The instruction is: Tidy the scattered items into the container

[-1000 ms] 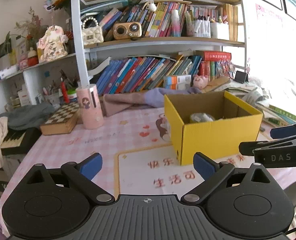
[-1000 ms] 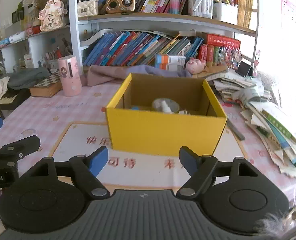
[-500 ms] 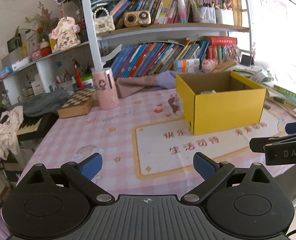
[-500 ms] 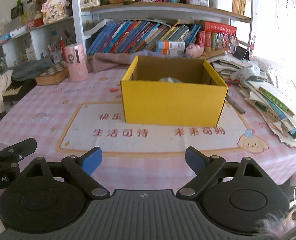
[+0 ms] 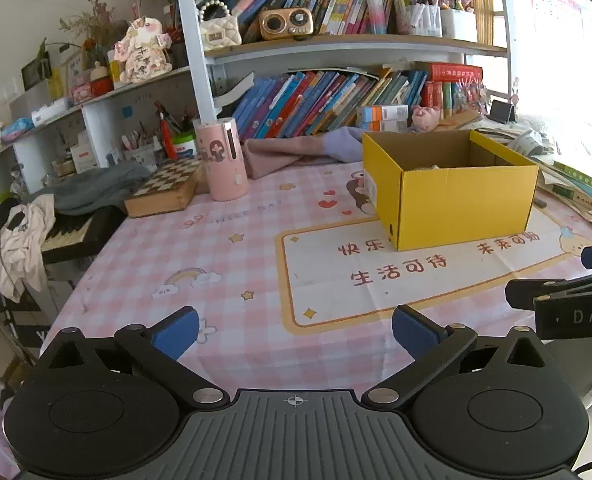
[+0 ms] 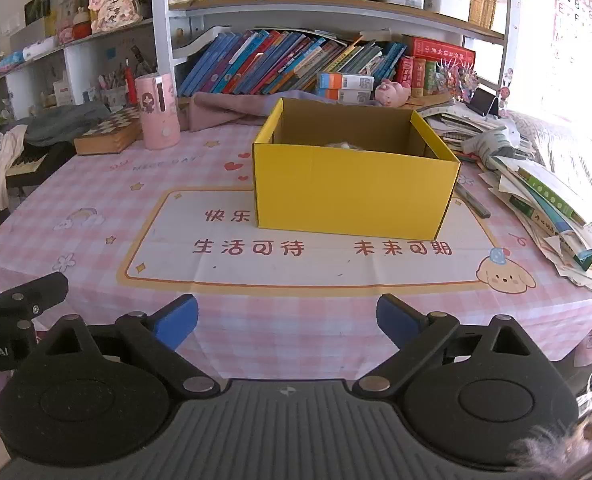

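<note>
An open yellow cardboard box (image 5: 464,200) stands on the pink checked tablecloth (image 5: 231,264); in the right wrist view the box (image 6: 352,196) is straight ahead. Something pale lies inside it (image 6: 344,145), mostly hidden by the front wall. My left gripper (image 5: 293,330) is open and empty, held off the table's near edge. My right gripper (image 6: 287,320) is open and empty, also back from the near edge. Each gripper shows at the side of the other's view.
A pink cylindrical container (image 5: 221,160) and a chessboard box (image 5: 163,192) stand at the back left. Piled books and papers (image 6: 544,196) crowd the right side, with a dark pen (image 6: 472,200) beside the box. Bookshelves (image 5: 336,80) stand behind. A keyboard with clothes (image 5: 55,228) lies left.
Both grippers have pulled back from the box and away from the table, so the box looks smaller and farther. Both stay open and empty.
</note>
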### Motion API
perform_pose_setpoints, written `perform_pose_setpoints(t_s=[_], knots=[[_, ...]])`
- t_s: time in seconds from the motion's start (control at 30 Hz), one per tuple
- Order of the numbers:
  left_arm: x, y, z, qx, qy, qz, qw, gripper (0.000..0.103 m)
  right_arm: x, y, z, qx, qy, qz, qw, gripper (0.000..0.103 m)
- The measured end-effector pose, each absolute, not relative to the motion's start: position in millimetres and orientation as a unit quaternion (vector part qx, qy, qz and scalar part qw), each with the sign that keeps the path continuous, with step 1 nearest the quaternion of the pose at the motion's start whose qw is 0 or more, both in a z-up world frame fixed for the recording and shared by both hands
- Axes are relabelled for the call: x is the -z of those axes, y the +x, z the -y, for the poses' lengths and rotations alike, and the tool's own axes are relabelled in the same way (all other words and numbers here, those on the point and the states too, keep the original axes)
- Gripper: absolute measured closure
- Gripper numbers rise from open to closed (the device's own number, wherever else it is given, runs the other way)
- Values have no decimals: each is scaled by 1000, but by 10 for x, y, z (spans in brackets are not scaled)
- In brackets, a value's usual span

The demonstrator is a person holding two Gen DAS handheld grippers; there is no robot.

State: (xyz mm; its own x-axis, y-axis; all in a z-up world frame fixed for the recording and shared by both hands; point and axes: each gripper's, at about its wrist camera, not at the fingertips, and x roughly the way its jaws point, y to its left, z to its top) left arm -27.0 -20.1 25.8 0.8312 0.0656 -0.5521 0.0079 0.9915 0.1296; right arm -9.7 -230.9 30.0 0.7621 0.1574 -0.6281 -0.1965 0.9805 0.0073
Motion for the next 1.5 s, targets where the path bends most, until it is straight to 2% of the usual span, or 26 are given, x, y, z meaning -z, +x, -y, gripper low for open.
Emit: perform_pose_setpoints(t_s=[1.5], knots=[[-249,-254,189,-9,46,-306,951,0,-299,-112,2275,-98,-41,-344,933,4]])
